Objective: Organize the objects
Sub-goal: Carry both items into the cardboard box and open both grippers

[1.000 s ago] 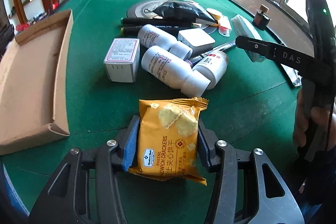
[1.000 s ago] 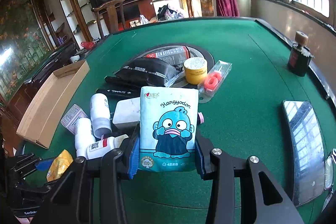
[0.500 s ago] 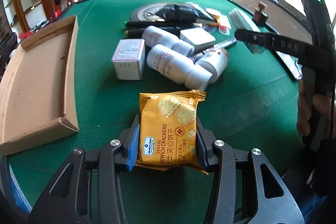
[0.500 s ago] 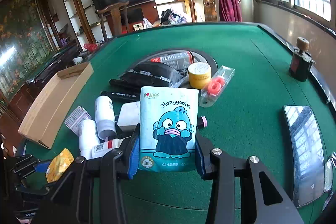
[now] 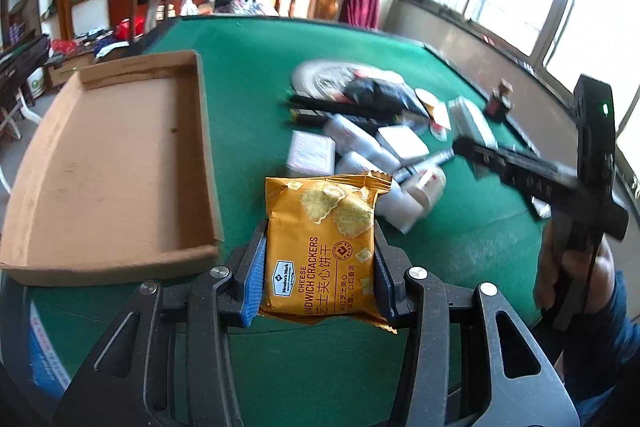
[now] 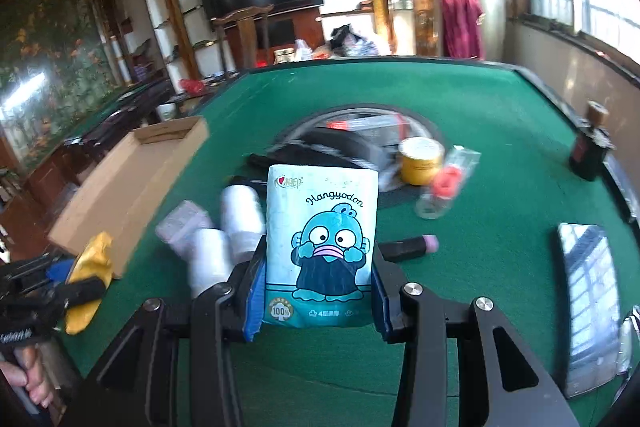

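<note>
A: Crackers [image 5: 320, 251] clamped upright in the left claw [image 5: 318, 267]; tissues [image 6: 322, 251] pinched upright in the right claw [image 6: 318, 267].

B: And the box [image 5: 108, 163]?

A: At ten o'clock from the crackers, just beside. Left hand's nearer, I'd say.
</note>
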Demonstrator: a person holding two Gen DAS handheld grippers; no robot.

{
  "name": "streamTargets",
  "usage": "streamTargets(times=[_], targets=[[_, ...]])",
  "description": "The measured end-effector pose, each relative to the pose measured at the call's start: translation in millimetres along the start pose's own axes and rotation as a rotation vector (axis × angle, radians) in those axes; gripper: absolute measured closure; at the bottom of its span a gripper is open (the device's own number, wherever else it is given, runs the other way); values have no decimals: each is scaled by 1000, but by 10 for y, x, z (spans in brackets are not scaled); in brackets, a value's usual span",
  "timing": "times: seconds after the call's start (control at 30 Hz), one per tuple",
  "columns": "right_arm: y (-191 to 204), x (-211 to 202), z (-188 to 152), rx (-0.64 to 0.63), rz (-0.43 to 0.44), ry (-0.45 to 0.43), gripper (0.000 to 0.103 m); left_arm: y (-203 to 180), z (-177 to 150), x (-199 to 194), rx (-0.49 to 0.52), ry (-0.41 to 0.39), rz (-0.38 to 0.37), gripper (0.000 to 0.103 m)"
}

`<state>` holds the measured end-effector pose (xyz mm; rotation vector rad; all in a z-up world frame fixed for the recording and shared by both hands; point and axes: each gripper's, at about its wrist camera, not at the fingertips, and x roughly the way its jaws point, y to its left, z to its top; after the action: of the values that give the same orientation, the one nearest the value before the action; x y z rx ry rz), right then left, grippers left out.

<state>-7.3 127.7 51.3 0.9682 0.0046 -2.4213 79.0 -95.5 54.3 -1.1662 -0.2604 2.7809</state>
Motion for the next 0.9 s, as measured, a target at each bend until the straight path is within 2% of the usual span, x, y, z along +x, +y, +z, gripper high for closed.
streamTargets(times=[0.2,0.37,0.53,0.6,0.73,0.8,0.9], targets=[[476,125,260,-29,132,82,60,503,224,-229,-101,-65,29,58],[974,355,641,-78,190,127,60,914,489,-264,-157,-76,79,58],[1433,793,1079,-92,223,177,60,1284,805,61,-241,-29,93,58],[1618,1085,1252,-99,217,217,60,1375,886,338,-271,29,91,58],[1831,1639,1443,-96,180,267,60,1483,904,687,-325,71,82,58],[1869,1917,1490,-80,172,301,60,1524,877,776,-341,80,96,58],[1904,2239,1566,-44,181,339,60,1587,909,782,-355,77,75,58]])
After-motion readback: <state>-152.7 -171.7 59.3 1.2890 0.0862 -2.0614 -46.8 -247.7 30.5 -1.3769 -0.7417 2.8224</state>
